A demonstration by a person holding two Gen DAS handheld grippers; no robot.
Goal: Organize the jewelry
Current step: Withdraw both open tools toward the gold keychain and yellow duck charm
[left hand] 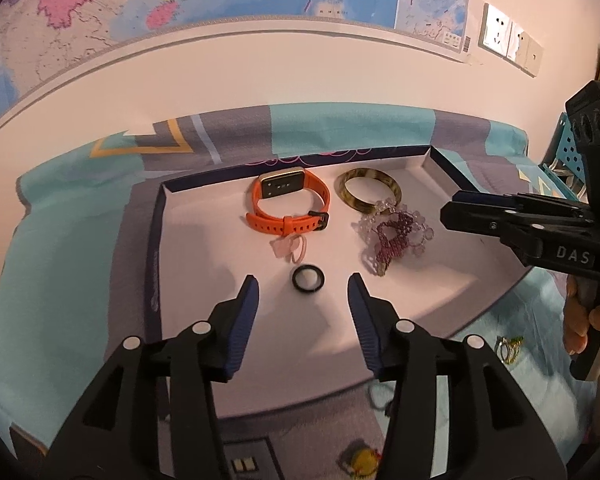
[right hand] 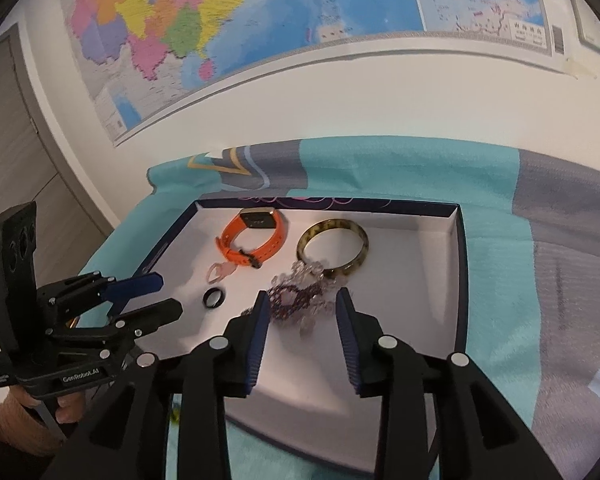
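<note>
Most jewelry already sits in the tray (left hand: 452, 280); a little remains outside on the table.

Counted inside, by tray position: one orange watch (left hand: 290, 204) and one bangle (left hand: 368, 190) toward the far wall, one beaded cluster (left hand: 394, 236) just before the bangle, one pink piece (left hand: 290, 250), one black ring (left hand: 309, 278) nearest. A gold-and-green piece (left hand: 509, 347) lies outside the tray's near-right edge. Left tongs (left hand: 303, 290) and right tongs (right hand: 302, 306) are both spread, empty.

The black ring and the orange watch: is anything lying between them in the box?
Yes. In the left wrist view, a small pink translucent piece lies between the black ring and the orange watch.
</note>
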